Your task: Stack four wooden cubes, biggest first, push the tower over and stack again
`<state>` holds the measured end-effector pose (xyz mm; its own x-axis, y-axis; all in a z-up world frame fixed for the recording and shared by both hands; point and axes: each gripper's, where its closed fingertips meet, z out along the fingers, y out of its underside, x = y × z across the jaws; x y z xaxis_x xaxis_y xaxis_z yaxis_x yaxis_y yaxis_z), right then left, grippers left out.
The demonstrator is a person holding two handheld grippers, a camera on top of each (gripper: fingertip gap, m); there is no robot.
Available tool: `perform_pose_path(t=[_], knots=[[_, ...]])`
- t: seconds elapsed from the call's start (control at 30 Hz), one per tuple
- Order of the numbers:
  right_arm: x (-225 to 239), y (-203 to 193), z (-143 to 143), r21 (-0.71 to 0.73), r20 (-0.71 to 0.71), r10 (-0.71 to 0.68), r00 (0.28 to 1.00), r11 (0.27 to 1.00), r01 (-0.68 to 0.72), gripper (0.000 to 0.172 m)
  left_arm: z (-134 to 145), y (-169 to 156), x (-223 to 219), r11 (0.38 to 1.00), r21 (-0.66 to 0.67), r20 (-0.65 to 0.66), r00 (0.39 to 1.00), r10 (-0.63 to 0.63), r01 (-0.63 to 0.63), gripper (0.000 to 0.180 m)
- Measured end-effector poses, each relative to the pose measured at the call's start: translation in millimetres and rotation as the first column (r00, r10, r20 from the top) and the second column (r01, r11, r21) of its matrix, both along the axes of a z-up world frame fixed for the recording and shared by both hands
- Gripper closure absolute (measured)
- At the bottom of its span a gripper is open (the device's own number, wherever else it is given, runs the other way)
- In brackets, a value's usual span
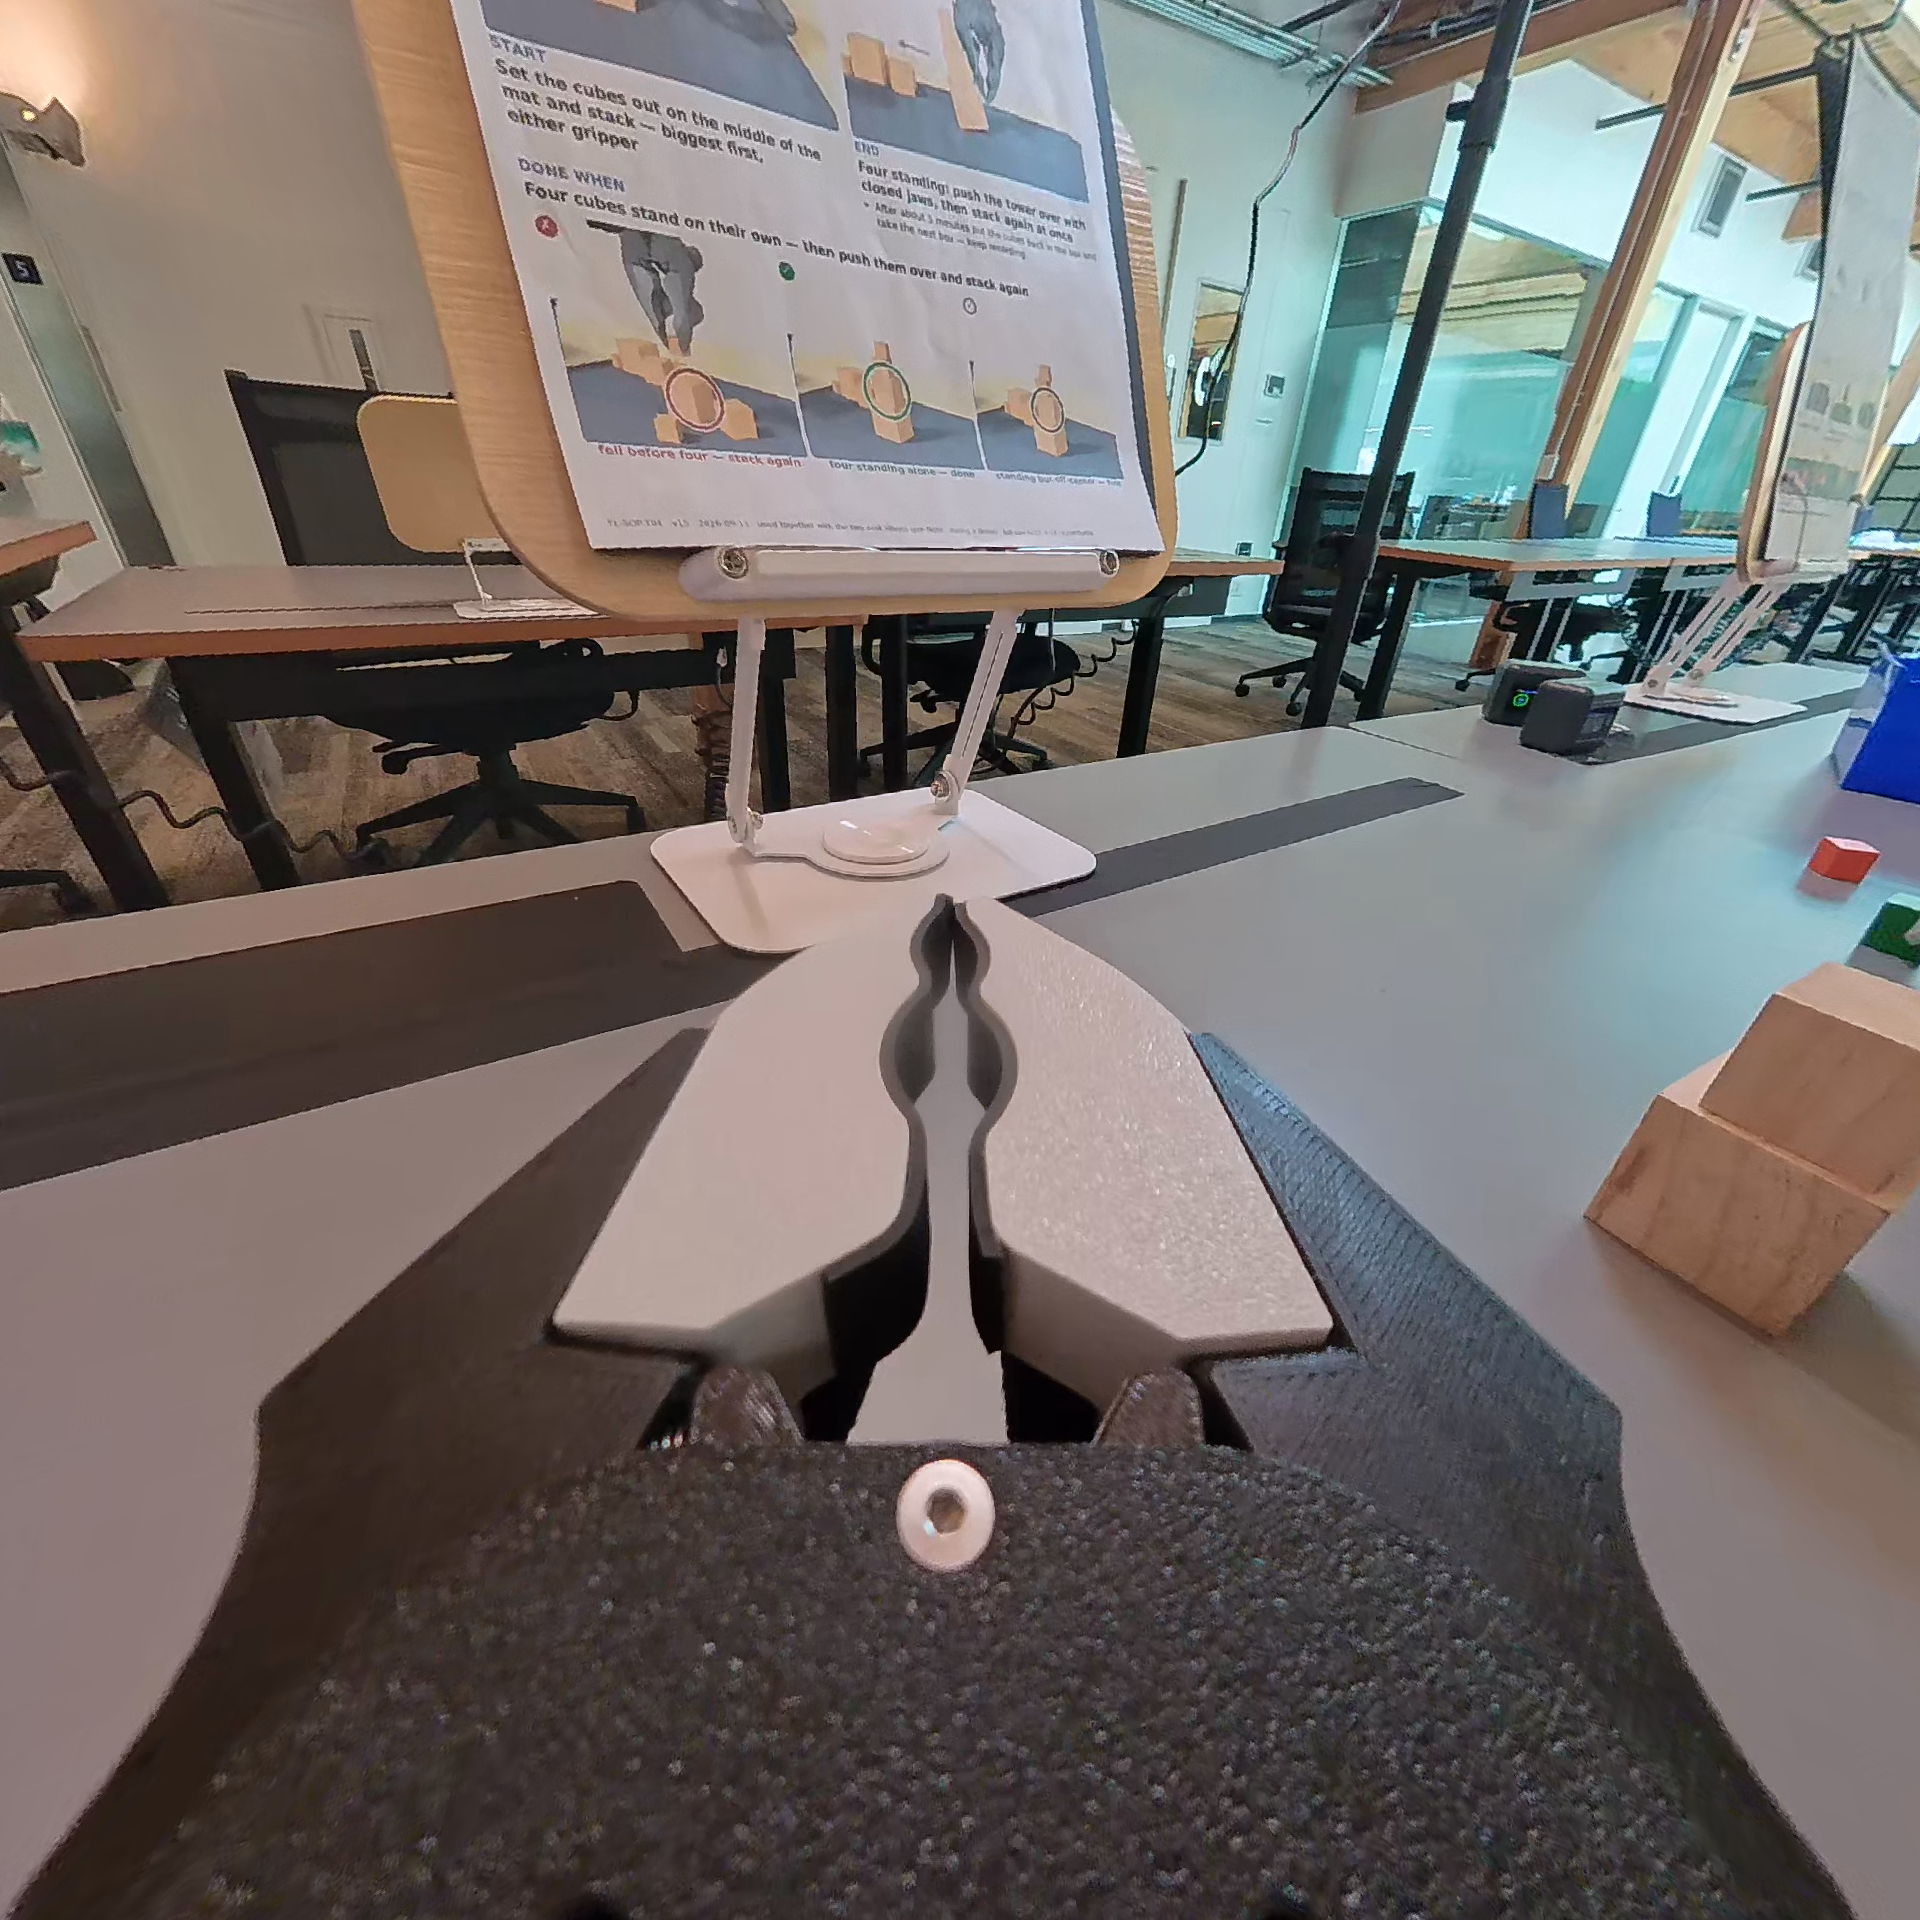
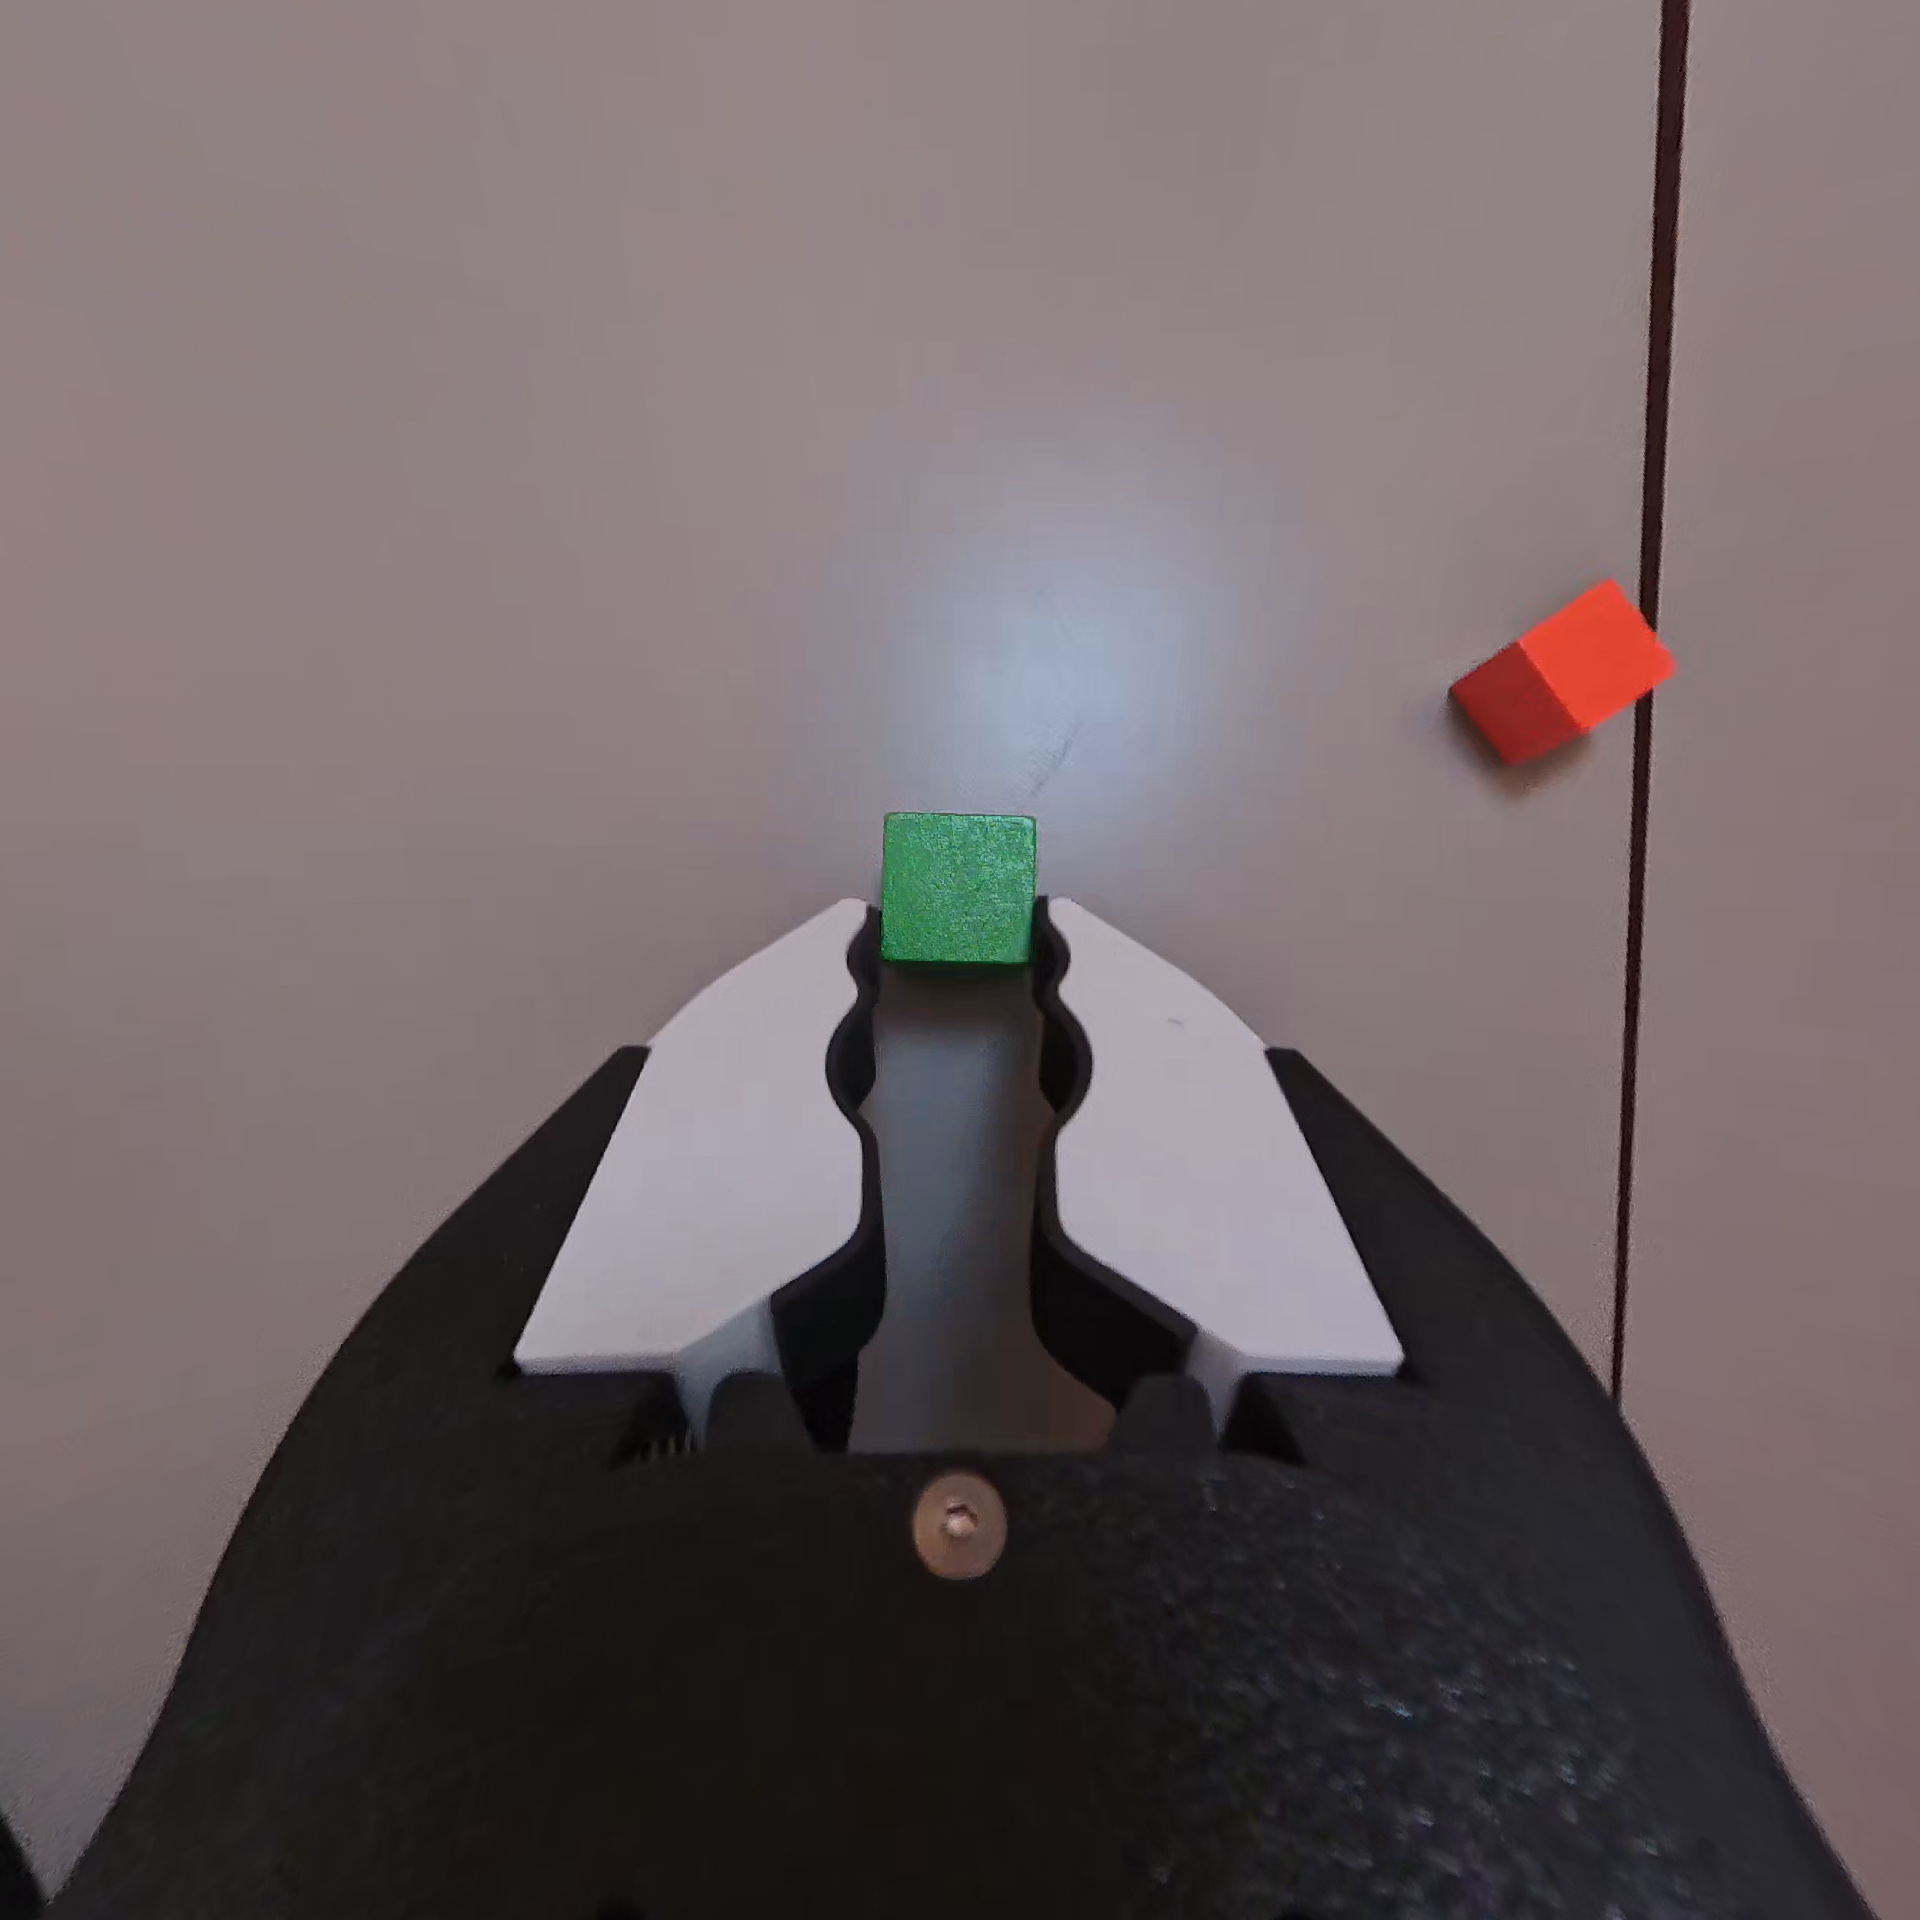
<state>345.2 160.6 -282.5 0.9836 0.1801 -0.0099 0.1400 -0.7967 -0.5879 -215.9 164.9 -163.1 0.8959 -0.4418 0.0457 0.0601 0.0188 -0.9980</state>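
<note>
Left tongs [image 1: 951,914]: tips pressed together on nothing, over the grey table [image 1: 1351,987], pointing at the white base of a stand [image 1: 873,862] carrying a printed sheet [image 1: 810,260]. Only this view shows two stacked wooden blocks [image 1: 1787,1153] at right, with office desks and chairs behind.

Right tongs [image 2: 958,925]: looking straight down, pinching a green cube [image 2: 958,888] between both tips. Red cube [image 2: 1564,670] lies well apart at right, beside a dark seam [image 2: 1652,520]. Both cubes also show small at the left view's far right edge.

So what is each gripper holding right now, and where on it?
The right gripper grips the green cube by its two opposite sides, at the fingertips. The left gripper is shut, holding nothing.
</note>
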Motion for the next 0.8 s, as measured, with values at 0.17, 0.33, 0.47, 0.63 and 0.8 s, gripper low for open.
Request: perform_pose_path(t=[0.17, 0.33, 0.47, 0.63, 0.8], knots=[[-89, 5, 72, 0.173, -0.077, 0.367, 0.927, 0.921, -0.350, 0.144, 0, 1, 0, 1.000, -0.002, 0.000, 1.000, -0.002, 0.002, 0.180], [-224, -38, 129, 0.221, 0.032, 0.841, 0.540, 0.521, -0.824, 0.144, 1, -1, 2, 1.000, 0.003, -0.009, 1.000, -0.007, 0.007, 0.180], [-295, -67, 133, 0.133, 0.057, 0.967, 0.248, 0.239, -0.962, 0.144, 3, -1, 0, 1.000, 0.007, 0.002, 1.000, -0.005, 0.005, 0.180], [-326, -67, 113, 0.019, 0.028, 0.992, 0.125, 0.125, -0.992, 0.144, 6, -2, -2, 1.000, 0.015, 0.008, 1.000, -0.005, 0.005, 0.180], [-332, -68, 98, -0.006, 0.006, 0.995, 0.097, 0.097, -0.995, 0.144, 9, -2, -4, 1.000, 0.023, 0.017, 1.000, -0.006, 0.006, 0.180]])
